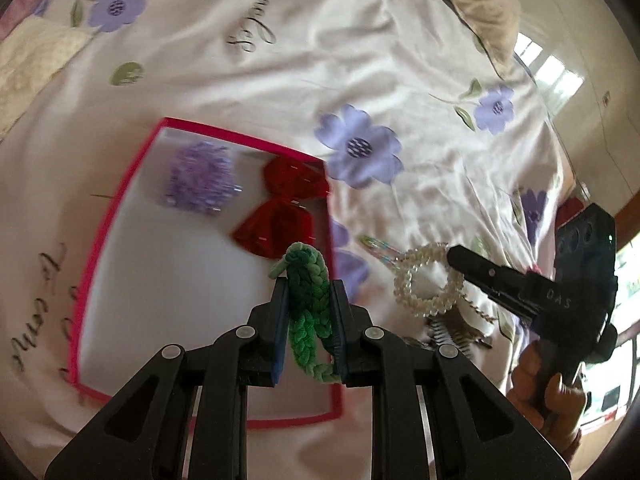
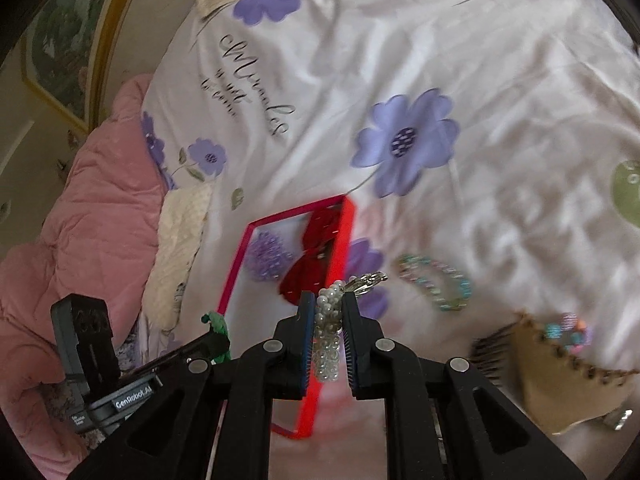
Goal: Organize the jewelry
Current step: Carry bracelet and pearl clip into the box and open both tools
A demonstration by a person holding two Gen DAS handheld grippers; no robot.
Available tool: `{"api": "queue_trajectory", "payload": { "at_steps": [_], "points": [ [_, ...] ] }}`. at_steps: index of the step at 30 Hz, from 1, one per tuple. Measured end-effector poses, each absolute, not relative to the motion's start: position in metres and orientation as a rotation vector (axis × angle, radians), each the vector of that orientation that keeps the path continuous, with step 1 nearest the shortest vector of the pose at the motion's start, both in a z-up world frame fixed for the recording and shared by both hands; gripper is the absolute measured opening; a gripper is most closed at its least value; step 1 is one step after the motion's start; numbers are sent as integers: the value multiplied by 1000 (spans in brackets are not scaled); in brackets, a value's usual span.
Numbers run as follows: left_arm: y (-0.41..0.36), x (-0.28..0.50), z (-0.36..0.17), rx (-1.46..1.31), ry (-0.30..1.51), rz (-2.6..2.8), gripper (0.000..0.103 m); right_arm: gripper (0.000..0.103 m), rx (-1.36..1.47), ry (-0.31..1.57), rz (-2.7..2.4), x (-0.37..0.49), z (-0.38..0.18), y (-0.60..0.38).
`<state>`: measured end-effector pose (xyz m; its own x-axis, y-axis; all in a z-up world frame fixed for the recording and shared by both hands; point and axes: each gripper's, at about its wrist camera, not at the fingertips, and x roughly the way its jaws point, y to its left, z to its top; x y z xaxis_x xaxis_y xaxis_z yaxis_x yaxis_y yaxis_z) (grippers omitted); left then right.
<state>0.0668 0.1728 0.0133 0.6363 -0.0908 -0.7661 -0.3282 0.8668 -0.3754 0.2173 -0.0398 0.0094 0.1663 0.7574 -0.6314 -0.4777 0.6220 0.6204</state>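
Two claws over flowered bedsheet, left claw gripping green braided cord bracelet, right claw clamping white pearl bead bracelet, pink-rimmed shallow box below.

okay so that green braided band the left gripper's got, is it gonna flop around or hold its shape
The green band will probably flop: it is braided cord, and it bends between the left gripper's pads. It looks light, and the weave should grip, so slipping seems unlikely.

Two red bows, one box
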Motion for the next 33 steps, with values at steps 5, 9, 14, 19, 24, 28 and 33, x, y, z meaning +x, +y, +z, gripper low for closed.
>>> {"api": "queue_trajectory", "payload": {
  "at_steps": [5,9,14,19,24,28,33],
  "points": [
    [199,58,10,-543,871,191,17,13,311,1093,948,210,4,-11],
    [219,53,4,-566,866,235,17,13,309,1096,971,209,-1,11],
    [241,58,-6,-586,873,276,17,13,321,1094,988,214,-7,38],
    [262,68,-13,-589,881,306,17,13,342,1087,1003,223,-11,63],
    [275,87,-22,-575,896,324,17,13,325,1081,993,231,-26,82],
    [279,103,-37,-553,937,328,17,13,306,1131,961,237,-51,87],
    [281,114,-54,-540,979,342,17,13,276,1152,930,237,-65,85]
  ]
}}
